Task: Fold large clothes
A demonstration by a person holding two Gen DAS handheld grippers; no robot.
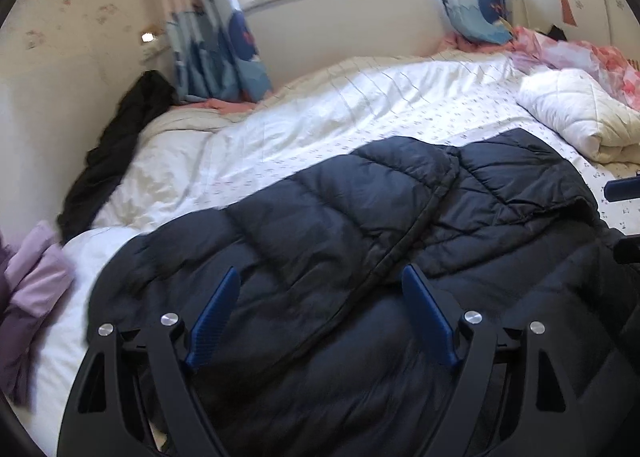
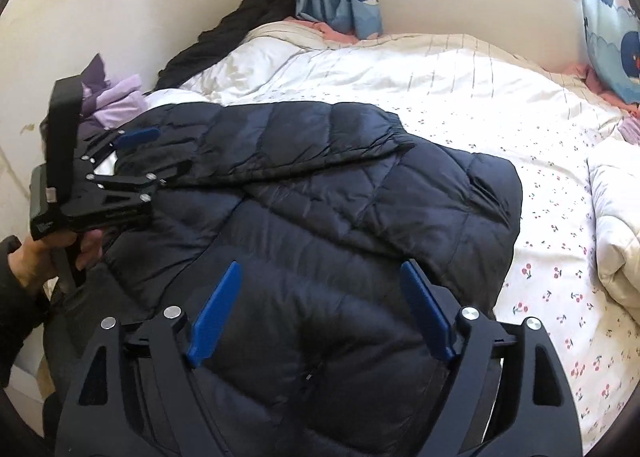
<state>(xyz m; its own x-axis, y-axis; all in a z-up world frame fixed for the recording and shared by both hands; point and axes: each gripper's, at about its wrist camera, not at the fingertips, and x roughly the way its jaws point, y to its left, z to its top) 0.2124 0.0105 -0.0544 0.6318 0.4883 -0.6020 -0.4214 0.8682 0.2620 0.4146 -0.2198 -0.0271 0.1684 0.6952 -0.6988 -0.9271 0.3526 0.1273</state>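
Observation:
A dark navy puffer jacket (image 1: 360,217) lies flat on the bed, one sleeve (image 2: 300,137) folded across its body with the cuff (image 2: 396,133) pointing right. My left gripper (image 1: 320,273) hovers over the jacket's near part, its blue pads spread wide with nothing pinched between them. From the right wrist view, the left gripper (image 2: 160,153) is at the jacket's left edge, held by a hand (image 2: 40,257). My right gripper (image 2: 320,269) stands open above the jacket's near middle; its tip shows in the left wrist view as the right gripper (image 1: 620,189).
The bed has a white cherry-print sheet (image 2: 560,257). A rolled white quilt (image 1: 580,113) lies at the right, lilac clothes (image 1: 36,277) at the left edge, and a black garment (image 1: 116,149) against the wall. Blue curtains (image 1: 216,49) hang beyond the bed.

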